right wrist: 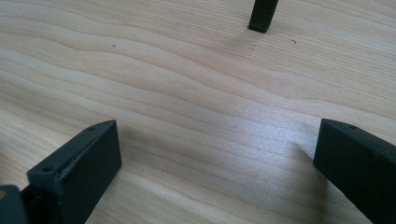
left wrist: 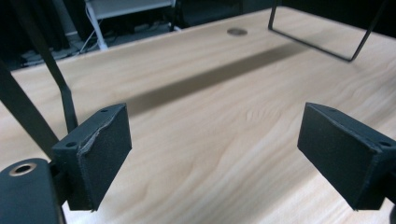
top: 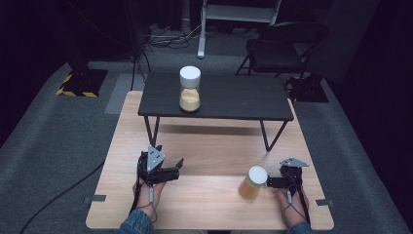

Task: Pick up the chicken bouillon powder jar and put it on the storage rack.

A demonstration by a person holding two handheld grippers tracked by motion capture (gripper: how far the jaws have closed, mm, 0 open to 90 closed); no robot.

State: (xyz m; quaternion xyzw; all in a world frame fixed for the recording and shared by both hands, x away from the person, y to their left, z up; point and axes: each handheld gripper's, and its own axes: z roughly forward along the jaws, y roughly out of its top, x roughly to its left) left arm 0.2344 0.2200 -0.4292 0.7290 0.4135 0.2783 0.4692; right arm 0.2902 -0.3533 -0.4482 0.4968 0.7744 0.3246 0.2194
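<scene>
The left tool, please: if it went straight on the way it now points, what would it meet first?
Probably nothing soon. The left tool, its jaws open and empty, points low across the bare wooden table toward the far hairpin leg of the small black table; depth is unclear, so it may pass beside that leg.

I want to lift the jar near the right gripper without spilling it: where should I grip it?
Grip the jar around its amber body, below the white lid, coming level from its right, where the open right gripper is. It stands upright and round.
</scene>
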